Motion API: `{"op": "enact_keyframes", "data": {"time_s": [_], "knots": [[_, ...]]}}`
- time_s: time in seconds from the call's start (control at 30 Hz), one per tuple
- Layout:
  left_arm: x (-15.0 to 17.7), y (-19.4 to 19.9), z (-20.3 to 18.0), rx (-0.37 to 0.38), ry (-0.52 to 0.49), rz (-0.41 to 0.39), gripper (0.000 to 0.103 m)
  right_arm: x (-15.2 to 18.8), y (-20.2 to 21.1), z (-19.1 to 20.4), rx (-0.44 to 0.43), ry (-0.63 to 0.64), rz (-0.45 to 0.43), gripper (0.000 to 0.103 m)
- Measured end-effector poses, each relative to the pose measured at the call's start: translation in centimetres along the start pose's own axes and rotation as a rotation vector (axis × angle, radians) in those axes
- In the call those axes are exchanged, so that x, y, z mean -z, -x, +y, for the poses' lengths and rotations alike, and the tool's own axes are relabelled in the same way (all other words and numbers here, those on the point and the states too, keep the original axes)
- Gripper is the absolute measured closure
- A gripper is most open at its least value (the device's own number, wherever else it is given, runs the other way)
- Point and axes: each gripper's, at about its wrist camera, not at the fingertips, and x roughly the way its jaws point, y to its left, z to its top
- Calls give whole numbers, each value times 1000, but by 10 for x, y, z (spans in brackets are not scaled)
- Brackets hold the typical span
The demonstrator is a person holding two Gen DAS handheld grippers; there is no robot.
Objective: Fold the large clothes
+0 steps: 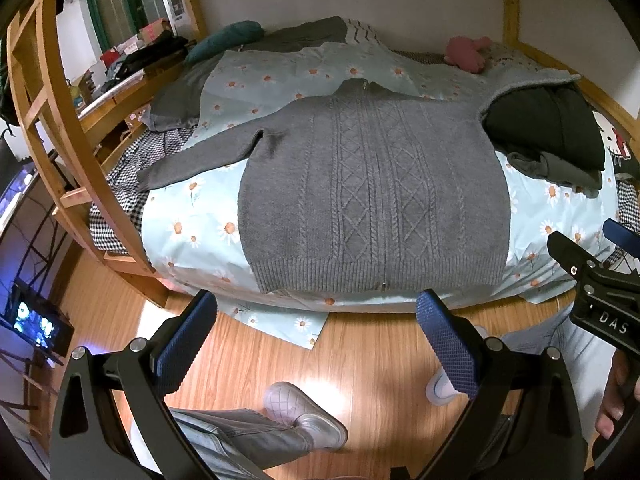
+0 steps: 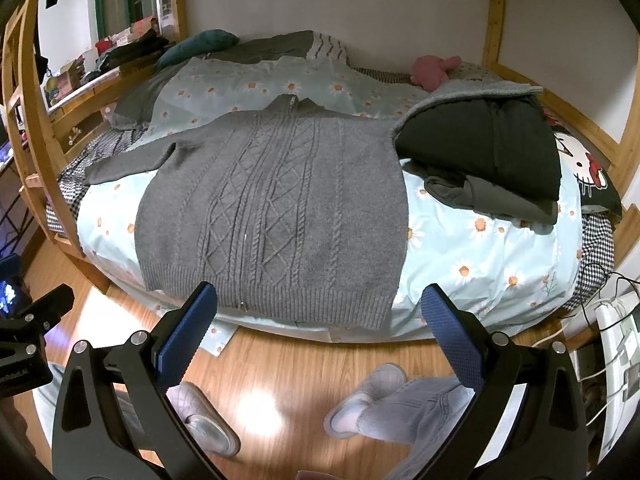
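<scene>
A wooden bunk bed with a daisy-print sheet fills both views, and on it the grey cable-knit zip sweater lies flat and unfolded, one sleeve out to the side. The left gripper and right gripper hang over the floor, fingers spread and empty, so by my reading no fold has begun

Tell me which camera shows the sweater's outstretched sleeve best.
Left wrist view: the grey sweater sleeve lies in full, cuff included, nearer the picture's middle. The right wrist view shows the sleeve too, but smaller, squeezed towards the left edge.
</scene>
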Motion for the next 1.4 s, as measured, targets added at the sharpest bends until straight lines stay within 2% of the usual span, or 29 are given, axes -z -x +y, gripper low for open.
{"op": "enact_keyframes", "data": {"time_s": [1.4], "knots": [[-4,9,-9,-10,-29,-15,4,-3,8,-3,-1,4,-14,3]]}}
